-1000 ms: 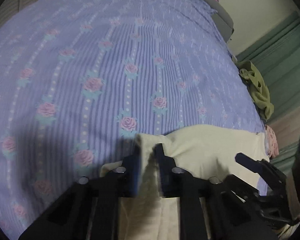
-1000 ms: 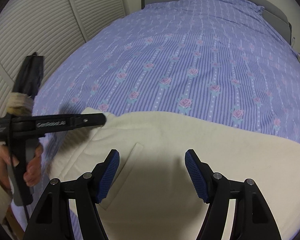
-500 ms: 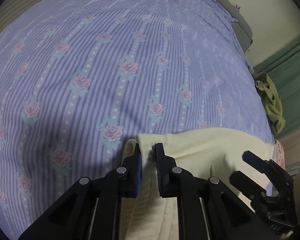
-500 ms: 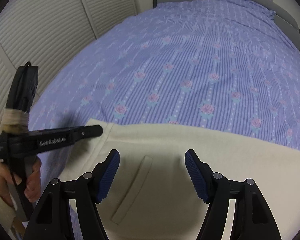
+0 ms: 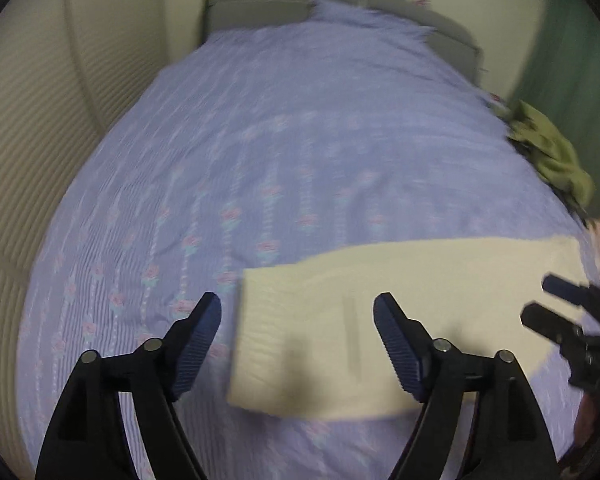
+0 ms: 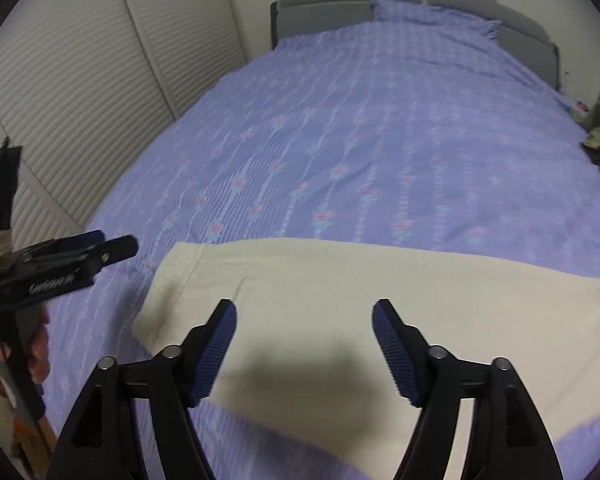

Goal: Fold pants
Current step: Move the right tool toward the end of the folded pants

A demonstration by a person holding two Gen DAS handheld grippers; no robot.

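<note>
Cream pants (image 5: 380, 312) lie flat as a long folded band across the near part of the bed, also in the right wrist view (image 6: 380, 320). A pocket seam shows near the waistband end at the left. My left gripper (image 5: 298, 320) is open and empty, raised above the waistband end. It shows from the side in the right wrist view (image 6: 100, 250), left of the pants. My right gripper (image 6: 304, 328) is open and empty, above the middle of the pants. Its fingers (image 5: 560, 308) show at the right edge of the left wrist view.
The bed (image 6: 360, 140) has a purple striped cover with pink roses and a grey headboard (image 6: 340, 4). White louvred doors (image 6: 80, 80) stand to the left. An olive garment (image 5: 552, 160) lies at the bed's right edge, beside a green curtain (image 5: 572, 60).
My left gripper has let go of the waistband corner, opened wide and pulled back and up. The pants now lie flat. The right gripper stays open and has lifted a little.
</note>
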